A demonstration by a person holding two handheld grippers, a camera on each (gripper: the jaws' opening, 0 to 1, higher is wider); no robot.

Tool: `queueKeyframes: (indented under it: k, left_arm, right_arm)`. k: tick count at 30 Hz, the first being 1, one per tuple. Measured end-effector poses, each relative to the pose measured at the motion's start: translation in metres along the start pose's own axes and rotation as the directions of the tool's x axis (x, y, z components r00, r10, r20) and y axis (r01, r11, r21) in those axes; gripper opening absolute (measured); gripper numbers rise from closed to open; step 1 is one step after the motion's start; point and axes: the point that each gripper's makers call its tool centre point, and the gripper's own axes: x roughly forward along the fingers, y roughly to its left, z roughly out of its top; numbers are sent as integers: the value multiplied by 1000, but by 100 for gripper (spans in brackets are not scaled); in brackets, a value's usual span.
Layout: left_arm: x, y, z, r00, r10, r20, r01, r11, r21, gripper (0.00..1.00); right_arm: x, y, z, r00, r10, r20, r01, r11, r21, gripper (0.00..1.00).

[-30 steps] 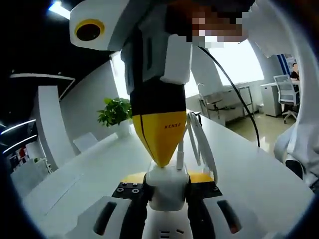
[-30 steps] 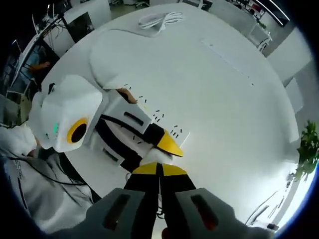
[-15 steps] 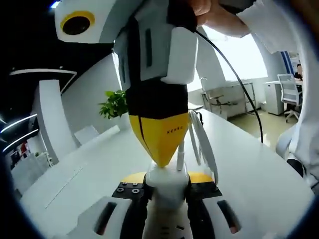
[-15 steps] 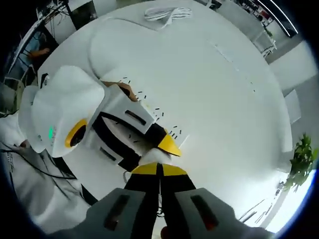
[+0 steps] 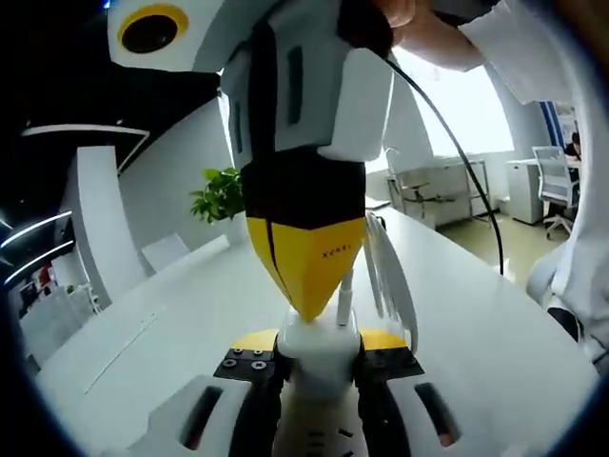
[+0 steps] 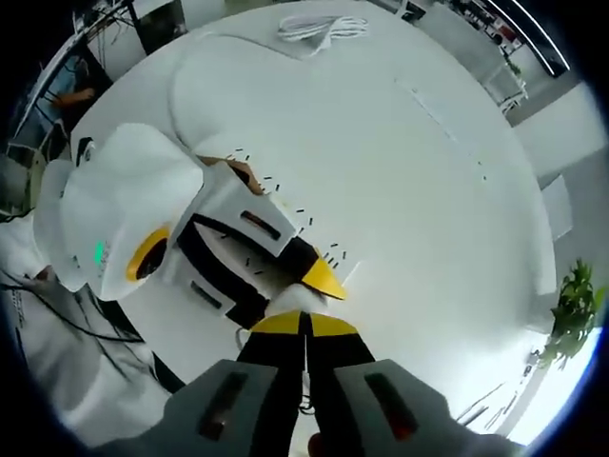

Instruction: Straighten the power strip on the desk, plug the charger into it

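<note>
Yellow tips on the left gripper (image 5: 319, 350) are squeezed tight around a white block, which I think is the charger (image 5: 319, 354). The right gripper (image 5: 306, 286) comes down from above, and its pointed yellow tips touch the top of the charger; I cannot tell if they pinch anything. From the right gripper view, the right gripper's own tips (image 6: 304, 326) sit pressed together, just beside the left gripper (image 6: 322, 278). Right under both tools lies the white power strip (image 6: 276, 205), flat on the white desk (image 6: 419, 181). Both tools likely meet here so one holds the charger steady while the other pushes it into the power strip. Far across the desk from the power strip rests a coiled white cable (image 6: 322, 27).
</note>
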Motion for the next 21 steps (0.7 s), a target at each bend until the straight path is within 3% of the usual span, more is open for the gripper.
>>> queueKeyframes:
  k: [12, 14, 21]
  left_arm:
    - [-2, -1, -1, 1000, 0, 1, 0, 1000, 4, 31]
    - [-2, -1, -1, 1000, -1, 0, 1, 1000, 6, 31]
    - [-2, -1, -2, 1000, 2, -4, -2, 1000, 13, 31]
  right_arm:
    - [-3, 3, 2, 999, 44, 21, -43, 999, -26, 1]
    - [-2, 3, 1, 998, 69, 6, -69, 998, 10, 1]
    - [-2, 4, 0, 997, 77, -23, -77, 997, -7, 1]
